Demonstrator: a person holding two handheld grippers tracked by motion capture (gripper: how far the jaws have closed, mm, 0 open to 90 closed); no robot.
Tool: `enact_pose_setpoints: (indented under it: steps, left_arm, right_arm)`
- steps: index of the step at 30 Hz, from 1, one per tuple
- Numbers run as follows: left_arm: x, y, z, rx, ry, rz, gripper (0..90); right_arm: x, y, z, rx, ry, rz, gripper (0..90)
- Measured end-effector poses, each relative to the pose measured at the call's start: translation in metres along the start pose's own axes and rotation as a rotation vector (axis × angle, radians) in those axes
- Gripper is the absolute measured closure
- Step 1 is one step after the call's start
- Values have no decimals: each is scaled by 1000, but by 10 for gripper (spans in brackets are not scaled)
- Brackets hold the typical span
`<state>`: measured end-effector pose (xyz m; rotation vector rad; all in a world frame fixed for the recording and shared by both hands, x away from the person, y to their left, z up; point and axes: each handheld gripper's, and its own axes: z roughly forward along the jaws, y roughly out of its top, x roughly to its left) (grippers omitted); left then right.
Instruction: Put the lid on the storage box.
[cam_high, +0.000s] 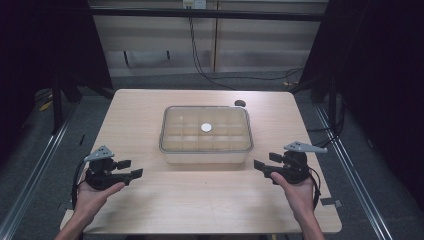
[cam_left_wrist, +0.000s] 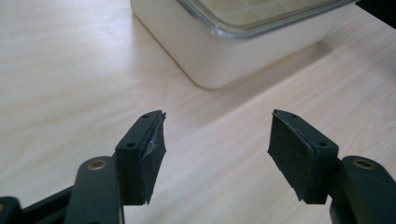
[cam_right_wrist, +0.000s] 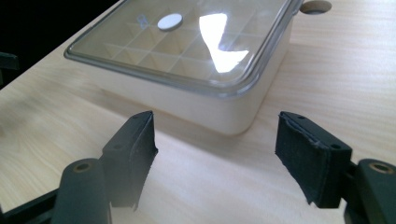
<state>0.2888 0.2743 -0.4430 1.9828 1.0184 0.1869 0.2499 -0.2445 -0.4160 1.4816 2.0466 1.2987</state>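
Jaws of left gripper (cam_high: 131, 169) and right gripper (cam_high: 261, 166) stand spread and empty, flanking the lidded box (cam_high: 205, 133) on the table (cam_high: 200, 205).

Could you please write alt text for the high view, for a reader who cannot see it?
A lidded box with a grid of compartments sits mid-table. Near the front edge, a person's hands hold the left gripper and right gripper, both open and empty, pointing inward at either side of it.
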Motion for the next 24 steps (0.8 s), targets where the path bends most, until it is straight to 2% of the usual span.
enact_pose_setpoints:
  steps: [4,5,8,10,13,18,19,21,23,24]
  left_arm:
    - [-7,-12,-5,-11,7,16,356]
    - [-11,-19,-6,2,7,13,357]
    - [-15,-25,-7,15,6,24,350]
    - [-20,-32,-12,13,-7,12,339]
    - [-25,-40,-16,13,-2,4,334]
    - [-26,-49,-17,30,6,15,329]
    - [-25,-54,-17,33,26,3,328]
    - [-24,-58,-16,55,20,-4,319]
    - [-23,-59,-15,67,30,14,316]
    - [-23,-58,-15,62,33,8,315]
  right_arm:
    - [0,-11,-4,12,-25,-12,285]
    - [1,-22,-6,3,-29,-4,285]
    - [0,-30,-6,15,-24,4,285]
    - [-1,-40,-10,17,-4,38,282]
    - [-1,-47,-17,7,-2,51,282]
    - [0,-55,-25,4,-14,54,281]
    - [-1,-60,-28,-4,-17,64,279]
    - [-2,-65,-30,-13,-21,68,273]
    - [-5,-69,-32,-21,-30,74,263]
    - [-6,-71,-33,-25,-36,84,259]
